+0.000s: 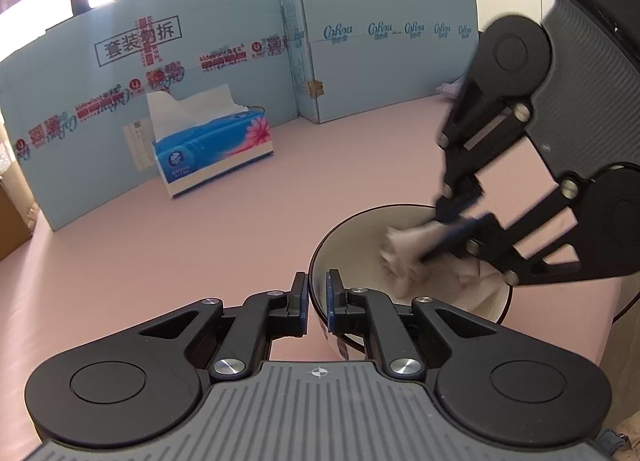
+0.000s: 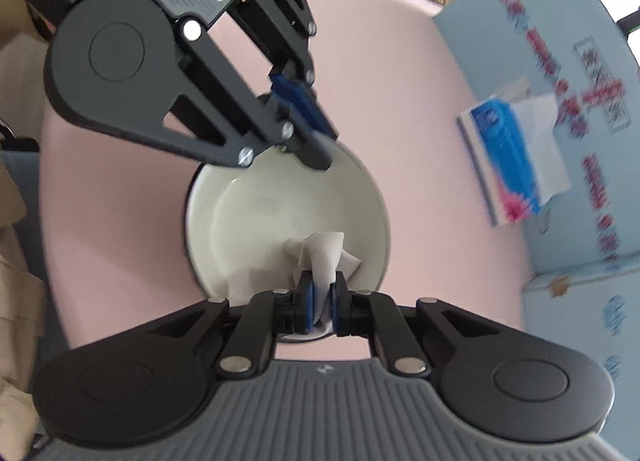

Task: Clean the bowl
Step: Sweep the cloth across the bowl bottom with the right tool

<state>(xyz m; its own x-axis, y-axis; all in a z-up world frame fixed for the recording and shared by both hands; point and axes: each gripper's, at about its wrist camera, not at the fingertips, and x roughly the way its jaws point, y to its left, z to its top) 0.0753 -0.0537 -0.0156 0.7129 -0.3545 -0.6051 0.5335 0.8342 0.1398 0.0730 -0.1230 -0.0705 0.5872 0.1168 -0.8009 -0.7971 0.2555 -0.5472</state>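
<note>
Resting on the pink tabletop [image 1: 200, 245]: one cream bowl [image 2: 256, 213] with a dark rim. Left gripper [image 1: 318, 293] was clamped on the bowl's rim, one pad inside the wall and one outside. Right gripper [image 2: 322, 301] was closed tight on a crumpled white tissue [image 2: 324, 253], reaching down into the bowl, the tissue pressed against the inner wall on the side opposite the left gripper. Tissue box [image 1: 212, 145], blue with a pink flower, stood well apart near the light-blue cardboard screen [image 1: 380, 69], one sheet sticking up.
</note>
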